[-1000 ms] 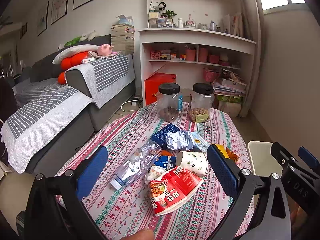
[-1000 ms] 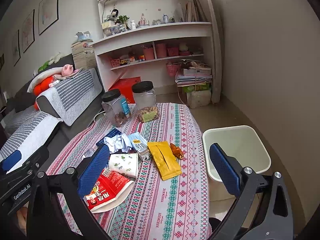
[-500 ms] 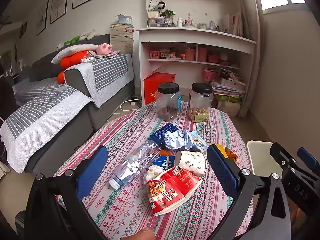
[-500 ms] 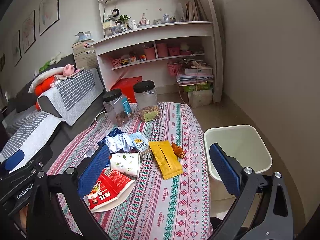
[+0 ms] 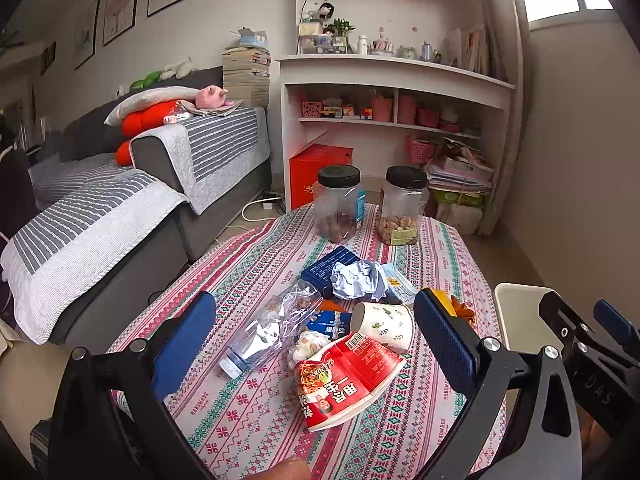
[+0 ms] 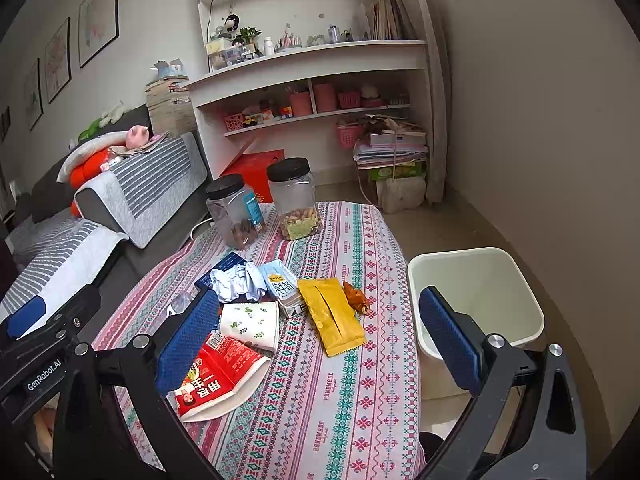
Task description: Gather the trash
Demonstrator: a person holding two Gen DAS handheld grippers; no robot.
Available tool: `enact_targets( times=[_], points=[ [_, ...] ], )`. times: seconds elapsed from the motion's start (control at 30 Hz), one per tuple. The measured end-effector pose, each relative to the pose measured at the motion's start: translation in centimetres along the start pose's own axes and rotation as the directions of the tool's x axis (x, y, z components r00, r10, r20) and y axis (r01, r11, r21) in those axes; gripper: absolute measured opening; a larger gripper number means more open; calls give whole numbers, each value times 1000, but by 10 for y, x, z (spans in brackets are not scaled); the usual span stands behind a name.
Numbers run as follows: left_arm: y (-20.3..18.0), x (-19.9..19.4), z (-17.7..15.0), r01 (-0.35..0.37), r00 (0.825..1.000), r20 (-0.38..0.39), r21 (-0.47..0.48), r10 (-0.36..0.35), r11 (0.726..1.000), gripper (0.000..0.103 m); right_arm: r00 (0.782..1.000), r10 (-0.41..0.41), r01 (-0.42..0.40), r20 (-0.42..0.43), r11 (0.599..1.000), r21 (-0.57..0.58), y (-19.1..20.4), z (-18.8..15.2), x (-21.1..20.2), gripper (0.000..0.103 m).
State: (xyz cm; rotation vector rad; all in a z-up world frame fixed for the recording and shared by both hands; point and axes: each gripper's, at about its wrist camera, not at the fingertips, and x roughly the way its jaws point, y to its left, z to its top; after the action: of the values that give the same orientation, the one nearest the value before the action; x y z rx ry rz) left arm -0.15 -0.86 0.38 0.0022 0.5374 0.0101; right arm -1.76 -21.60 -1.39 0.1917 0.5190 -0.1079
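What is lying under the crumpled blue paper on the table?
A dark blue box sticks out from under the crumpled paper on its far left side. How far the box runs beneath, and whether anything else lies there, is covered.

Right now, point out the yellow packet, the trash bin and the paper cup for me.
yellow packet [image 6: 332,316], right wrist view, middle of its flat face.
trash bin [image 6: 516,268], right wrist view, far rim.
paper cup [image 6: 250,322], right wrist view, its printed side wall; it lies on its side.
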Motion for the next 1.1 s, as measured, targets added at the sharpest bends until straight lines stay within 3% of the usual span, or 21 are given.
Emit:
enact_targets(
  times=[1.1],
  points=[
    [4,1,0,-3,1000,-6,-9,3,1000,96,1000,0,0,-5,1000,-1,2,-1,1,96]
  ],
)
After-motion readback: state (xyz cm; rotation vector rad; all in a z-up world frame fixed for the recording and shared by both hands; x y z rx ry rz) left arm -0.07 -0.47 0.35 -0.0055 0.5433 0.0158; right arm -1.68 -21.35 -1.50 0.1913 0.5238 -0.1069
